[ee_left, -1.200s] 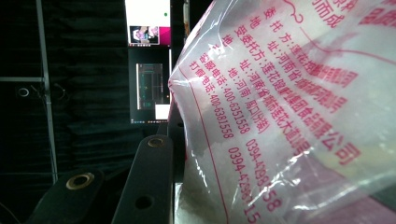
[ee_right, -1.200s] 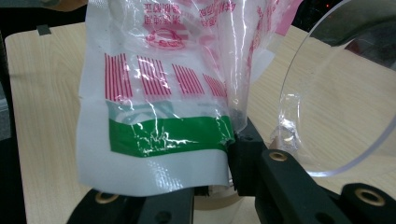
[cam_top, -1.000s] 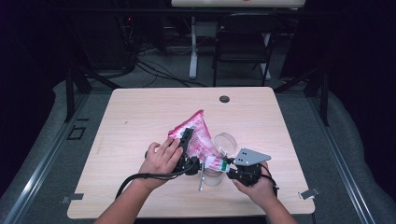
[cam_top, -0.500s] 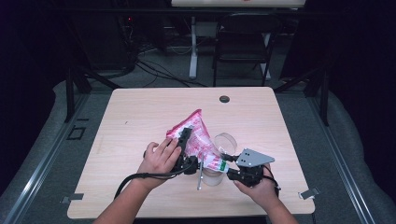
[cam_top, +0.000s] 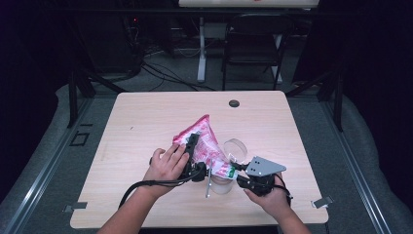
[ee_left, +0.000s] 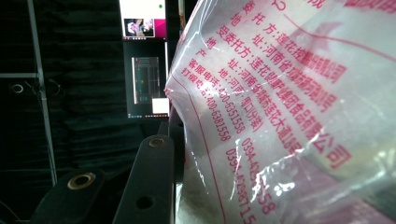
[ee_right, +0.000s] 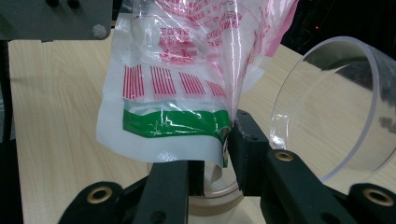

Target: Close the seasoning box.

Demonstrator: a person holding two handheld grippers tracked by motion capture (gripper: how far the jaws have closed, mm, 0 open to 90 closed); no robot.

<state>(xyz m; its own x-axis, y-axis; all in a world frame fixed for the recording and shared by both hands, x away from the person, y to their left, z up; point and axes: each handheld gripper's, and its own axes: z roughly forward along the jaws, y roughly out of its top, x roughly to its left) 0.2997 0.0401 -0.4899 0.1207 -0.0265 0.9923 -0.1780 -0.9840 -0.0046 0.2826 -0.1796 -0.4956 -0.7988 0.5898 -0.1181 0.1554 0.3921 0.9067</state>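
Plastic bag [cam_top: 207, 146], pink and red print on clear film with a white and green band at its lower end, hangs tilted between the two hands above the near middle of the tabletop [cam_top: 126, 122], its low corner over an open clear jar [cam_top: 221, 183] whose round clear lid [cam_top: 235, 148] stands tipped just beside it. The left gripper [cam_top: 191, 151] grips the bag high up, its jaws pinching the film, which presses against one jaw in the left gripper view [ee_left: 299, 112]. The right gripper [cam_top: 242, 179] has just been closing its jaws, and in the right gripper view they pinch the bag's lower edge [ee_right: 163, 116] by the green band, directly above the jar's mouth [ee_right: 215, 193], with the lid [ee_right: 336, 107] close at the right. The step in hand looks like lining the bag up to pour its contents into the jar; the next move probably calls for keeping the low corner over the mouth while the left hand lifts the upper end, gently, so nothing spills beside the rim. Red Chinese writing covers the film, with phone-like digits such as "400-6351558" and "0394"; no brand name can be read with confidence.
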